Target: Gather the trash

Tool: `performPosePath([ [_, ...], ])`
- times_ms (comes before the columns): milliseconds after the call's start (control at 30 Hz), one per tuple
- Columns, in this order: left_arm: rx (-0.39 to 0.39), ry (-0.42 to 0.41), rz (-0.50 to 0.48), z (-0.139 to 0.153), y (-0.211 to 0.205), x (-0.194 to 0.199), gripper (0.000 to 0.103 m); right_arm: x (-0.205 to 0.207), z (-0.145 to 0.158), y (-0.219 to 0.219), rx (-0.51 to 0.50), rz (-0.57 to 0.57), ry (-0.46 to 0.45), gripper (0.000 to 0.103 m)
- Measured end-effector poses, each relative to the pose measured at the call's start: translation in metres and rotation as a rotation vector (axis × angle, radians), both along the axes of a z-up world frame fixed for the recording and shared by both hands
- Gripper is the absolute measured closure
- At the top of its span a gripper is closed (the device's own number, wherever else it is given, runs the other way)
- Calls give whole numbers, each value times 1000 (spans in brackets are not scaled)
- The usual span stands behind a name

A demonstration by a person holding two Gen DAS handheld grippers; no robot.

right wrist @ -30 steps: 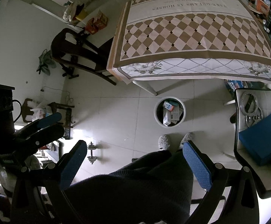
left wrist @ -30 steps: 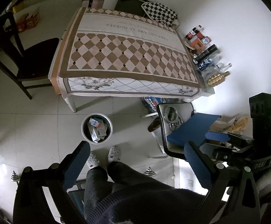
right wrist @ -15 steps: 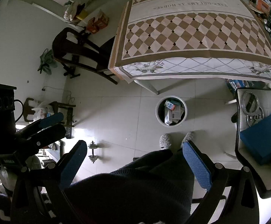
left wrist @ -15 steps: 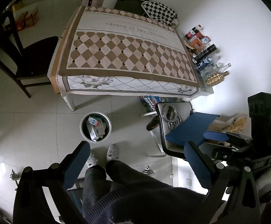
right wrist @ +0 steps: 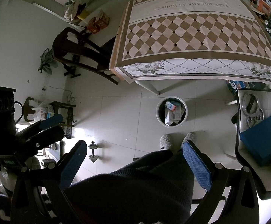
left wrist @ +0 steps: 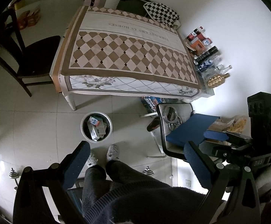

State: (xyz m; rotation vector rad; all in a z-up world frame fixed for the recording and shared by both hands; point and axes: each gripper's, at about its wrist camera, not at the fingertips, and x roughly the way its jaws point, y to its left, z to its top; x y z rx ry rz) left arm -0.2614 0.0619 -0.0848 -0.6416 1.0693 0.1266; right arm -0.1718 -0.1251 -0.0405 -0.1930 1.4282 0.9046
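Note:
A round white trash bin (left wrist: 96, 127) stands on the tiled floor in front of the table; it also shows in the right wrist view (right wrist: 171, 113). Several cartons and boxes (left wrist: 96, 127) lie inside it. My left gripper (left wrist: 135, 162) is open and empty, held high above the floor over the person's legs. My right gripper (right wrist: 135, 160) is open and empty too, at about the same height. Each gripper shows in the other's view: the right one (left wrist: 228, 137) and the left one (right wrist: 51, 125).
A table (left wrist: 128, 56) with a brown checked cloth stands beyond the bin. A dark wooden chair (left wrist: 23, 56) is at its left. Bottles and boxes (left wrist: 206, 59) line the wall at right. A chair with a blue box (left wrist: 187, 128) stands at right. Dumbbells (right wrist: 93, 152) lie on the floor.
Both views have shifted slightly; the bin and table sit a little lower and further right in frame. Both grippers stay open and empty.

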Motion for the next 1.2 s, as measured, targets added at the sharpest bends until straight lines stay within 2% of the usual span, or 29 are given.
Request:
performPosePath([
  [1200,-16,0,8,0,-7,-8,0,-7,3,3,-3,5,3,0],
])
